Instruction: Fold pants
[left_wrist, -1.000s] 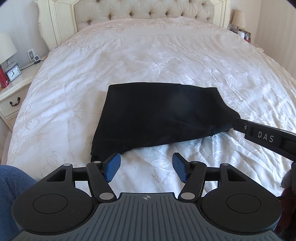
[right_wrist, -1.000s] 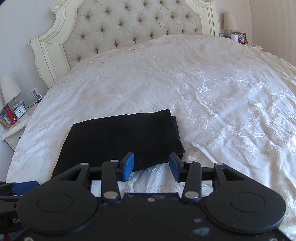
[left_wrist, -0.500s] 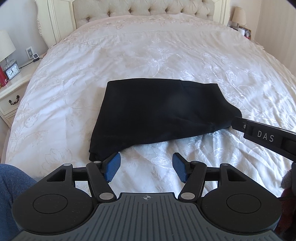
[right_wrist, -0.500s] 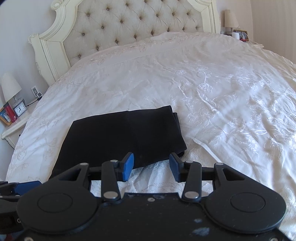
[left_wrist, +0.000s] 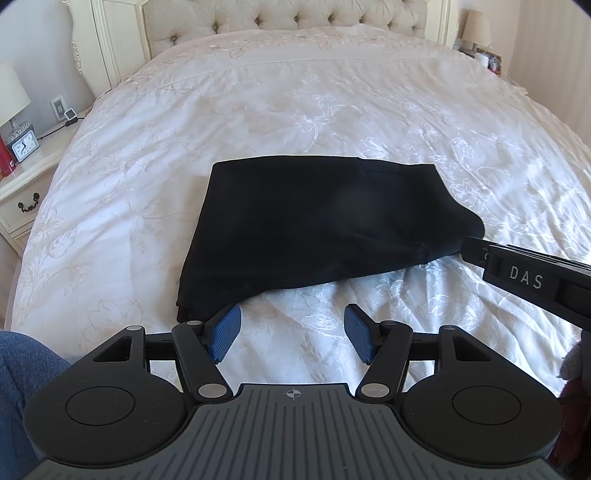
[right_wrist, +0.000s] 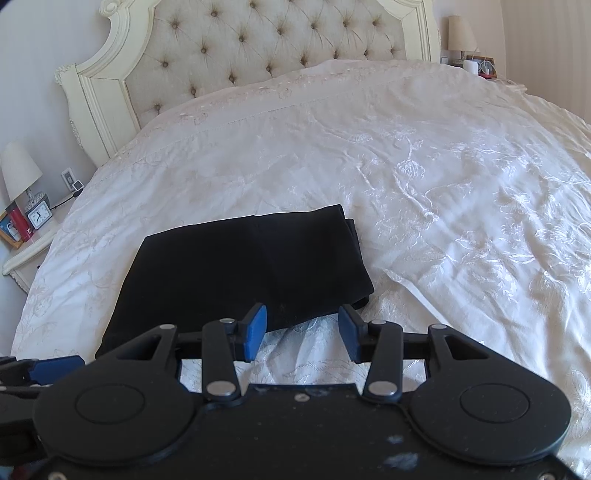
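Note:
Black pants (left_wrist: 314, 225) lie folded into a flat, roughly rectangular stack on the white embroidered bedspread (left_wrist: 295, 96). My left gripper (left_wrist: 291, 334) hovers just short of the stack's near edge, open, with only bedspread between its blue pads. Part of the right gripper's black body marked DAS (left_wrist: 524, 280) reaches in from the right, close to the stack's right corner. In the right wrist view the pants (right_wrist: 240, 266) lie ahead and to the left, and my right gripper (right_wrist: 302, 330) stands open at their near right corner with nothing between the pads. The left gripper's blue pad (right_wrist: 55, 367) shows at the lower left.
A tufted cream headboard (right_wrist: 277, 48) stands at the far end of the bed. A nightstand (left_wrist: 22, 192) on the left bears a lamp, a clock (left_wrist: 25, 147) and a red item. Another lamp (right_wrist: 460, 35) stands at the far right. A blue-clad leg (left_wrist: 18, 373) shows lower left.
The views shift only slightly. Both grippers hold their place and opening, and the pants lie as before.

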